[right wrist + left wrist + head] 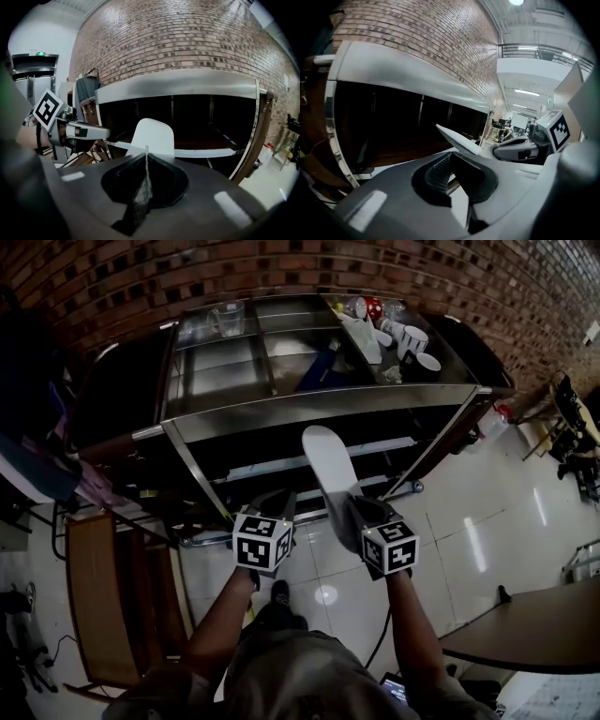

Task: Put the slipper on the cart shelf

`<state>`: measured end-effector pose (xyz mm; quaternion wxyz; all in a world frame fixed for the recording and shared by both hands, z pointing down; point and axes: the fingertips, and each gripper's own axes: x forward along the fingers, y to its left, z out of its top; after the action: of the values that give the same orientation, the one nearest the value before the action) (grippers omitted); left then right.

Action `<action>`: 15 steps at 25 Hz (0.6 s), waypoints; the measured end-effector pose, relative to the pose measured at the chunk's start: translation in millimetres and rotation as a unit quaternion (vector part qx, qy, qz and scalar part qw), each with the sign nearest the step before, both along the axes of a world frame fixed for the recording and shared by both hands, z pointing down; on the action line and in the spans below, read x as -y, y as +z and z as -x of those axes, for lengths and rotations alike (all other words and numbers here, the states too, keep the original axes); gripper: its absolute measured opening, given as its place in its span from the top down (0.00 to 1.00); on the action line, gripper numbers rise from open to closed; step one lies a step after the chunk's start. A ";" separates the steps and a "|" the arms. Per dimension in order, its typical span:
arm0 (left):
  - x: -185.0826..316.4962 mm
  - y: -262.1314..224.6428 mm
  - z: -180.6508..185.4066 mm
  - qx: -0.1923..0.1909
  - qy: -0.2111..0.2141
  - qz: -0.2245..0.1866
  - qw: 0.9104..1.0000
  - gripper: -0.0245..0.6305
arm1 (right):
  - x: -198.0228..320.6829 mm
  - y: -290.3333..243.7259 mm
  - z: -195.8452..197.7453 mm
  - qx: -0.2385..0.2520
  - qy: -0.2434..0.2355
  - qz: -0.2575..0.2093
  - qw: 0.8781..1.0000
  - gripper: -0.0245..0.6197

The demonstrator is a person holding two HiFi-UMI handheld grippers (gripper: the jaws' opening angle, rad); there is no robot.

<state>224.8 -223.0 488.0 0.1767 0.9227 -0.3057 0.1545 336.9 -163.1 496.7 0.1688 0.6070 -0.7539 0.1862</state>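
Head view shows the right gripper (349, 505) clamped on the near end of the slipper (327, 457), which points at twelve o'clock toward the cart shelf (253, 470). I'd keep it level and push it well in before letting go. The left gripper (278, 504) idles, jaws apart and empty.

From where I stand, the widest way in is the long dark opening under the steel top of the cart (328, 401). Between the left post (199, 476) and the right post (439, 448), nothing I can make out stands on the pale-edged shelf (206, 152), though its depths are too dark to judge. The top is crowded at its right end by cups (417, 348) and bottles (361, 307), with a clear jug (228, 320) at the back left. The slipper (330, 465) reaches across the gap towards the opening. A wooden chair (103, 596) hems in the left side and a dark desk (534, 629) the right, with bare tiled floor (459, 540) between.
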 end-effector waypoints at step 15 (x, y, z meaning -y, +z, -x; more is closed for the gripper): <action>52.6 17.9 -90.8 0.004 0.060 0.023 0.998 0.95 | 69.4 10.5 -92.3 0.000 0.079 0.010 0.997 0.95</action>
<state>315.6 -275.6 505.9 0.1868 0.9346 -0.2469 0.1750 429.3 -232.4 507.2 0.1593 0.6629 -0.7018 0.2067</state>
